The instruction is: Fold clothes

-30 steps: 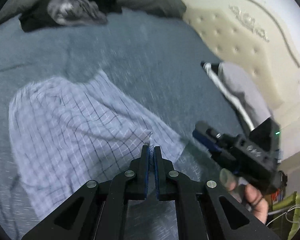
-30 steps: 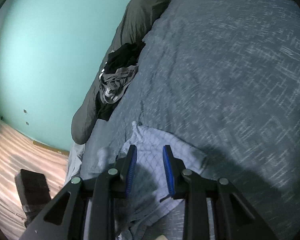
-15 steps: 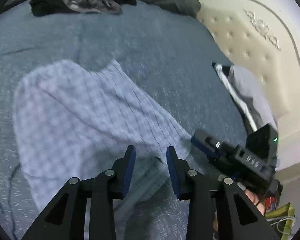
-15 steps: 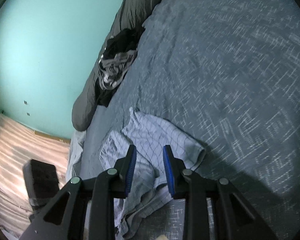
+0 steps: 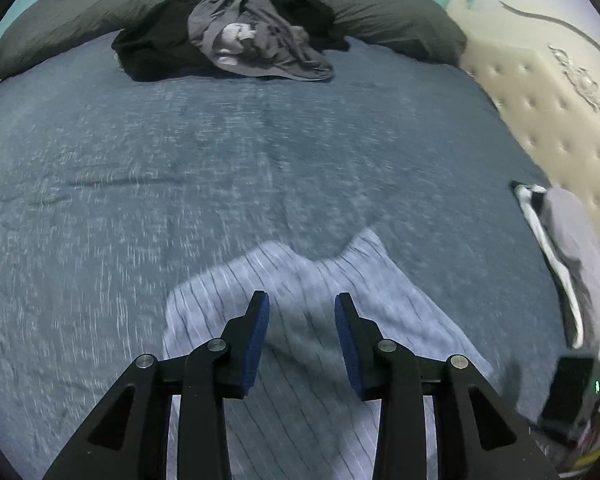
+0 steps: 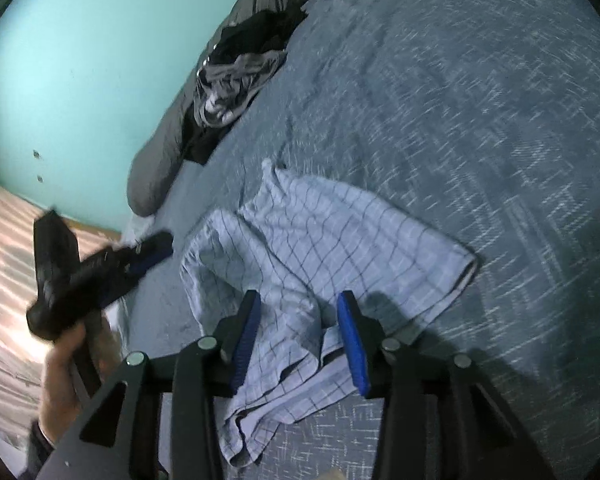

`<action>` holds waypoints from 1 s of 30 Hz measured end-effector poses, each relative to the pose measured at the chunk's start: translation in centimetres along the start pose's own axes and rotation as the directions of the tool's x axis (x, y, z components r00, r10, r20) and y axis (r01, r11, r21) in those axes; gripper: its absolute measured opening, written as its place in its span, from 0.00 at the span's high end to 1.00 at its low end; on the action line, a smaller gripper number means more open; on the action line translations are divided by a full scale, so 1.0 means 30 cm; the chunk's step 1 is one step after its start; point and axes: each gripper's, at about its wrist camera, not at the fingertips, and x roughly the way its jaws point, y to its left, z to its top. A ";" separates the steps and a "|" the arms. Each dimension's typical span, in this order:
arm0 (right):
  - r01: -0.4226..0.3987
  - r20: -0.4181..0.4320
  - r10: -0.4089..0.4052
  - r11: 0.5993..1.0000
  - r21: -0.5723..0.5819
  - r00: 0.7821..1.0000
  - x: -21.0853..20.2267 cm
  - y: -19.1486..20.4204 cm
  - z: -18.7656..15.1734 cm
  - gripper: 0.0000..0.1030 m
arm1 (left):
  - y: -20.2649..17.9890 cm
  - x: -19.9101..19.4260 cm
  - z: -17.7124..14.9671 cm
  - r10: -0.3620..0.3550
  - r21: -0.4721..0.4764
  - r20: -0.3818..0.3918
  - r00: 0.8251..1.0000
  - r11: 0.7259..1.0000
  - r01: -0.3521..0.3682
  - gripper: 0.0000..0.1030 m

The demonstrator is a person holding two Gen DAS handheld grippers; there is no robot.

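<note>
The fold looked barely begun: the checked shorts (image 6: 320, 240) lay on the near part of the bed (image 5: 260, 140), roughly spread at the far side but bunched and rumpled along the near edge. Both the left gripper (image 5: 301, 300) and right gripper (image 6: 300, 300) hung above them with fingers apart, holding nothing. A pile of clothes (image 5: 240, 36) waited far off, unfolded.

both the left gripper (image 5: 301, 314) and right gripper (image 6: 298, 312) have jaws spread apart, holding nothing.
</note>
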 end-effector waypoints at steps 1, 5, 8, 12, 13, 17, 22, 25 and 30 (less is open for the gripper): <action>0.004 -0.005 -0.005 1.000 -0.009 1.000 0.007 0.008 -0.004 0.58 | 0.006 0.019 0.015 0.009 0.000 -0.006 1.000 1.000 -0.009 0.64; 0.051 -0.026 -0.053 0.997 -0.059 0.998 0.039 0.039 -0.018 0.57 | 0.026 0.095 0.068 0.036 -0.001 -0.036 0.999 0.999 -0.036 0.64; 0.063 -0.026 -0.065 0.996 -0.062 0.998 0.048 0.037 -0.021 0.57 | 0.031 0.132 0.083 0.045 0.010 -0.058 0.997 0.999 -0.045 0.64; 0.076 -0.025 -0.078 0.995 -0.063 0.997 0.059 0.033 -0.025 0.57 | 0.024 0.166 0.090 0.046 0.013 -0.071 0.996 0.999 -0.046 0.64; 0.080 -0.025 -0.082 0.995 -0.064 0.996 0.062 0.032 -0.026 0.57 | 0.018 0.171 0.090 0.048 0.018 -0.072 0.996 0.999 -0.047 0.64; 0.093 -0.024 -0.095 0.993 -0.065 0.995 0.073 0.027 -0.029 0.57 | 0.001 0.189 0.096 0.064 0.033 -0.073 0.995 0.998 -0.062 0.64; 0.110 -0.027 -0.112 0.991 -0.075 0.993 0.085 0.023 -0.030 0.67 | -0.014 0.216 0.103 0.089 0.053 -0.087 0.992 0.995 -0.084 0.64; 0.105 -0.022 -0.108 0.989 -0.100 0.994 0.082 0.031 -0.030 0.86 | -0.020 0.235 0.101 0.096 0.058 -0.096 0.991 0.994 -0.091 0.64; 0.093 -0.035 -0.098 0.988 -0.120 0.995 0.091 0.042 -0.037 0.96 | -0.022 0.255 0.100 0.109 0.067 -0.095 0.990 0.992 -0.102 0.68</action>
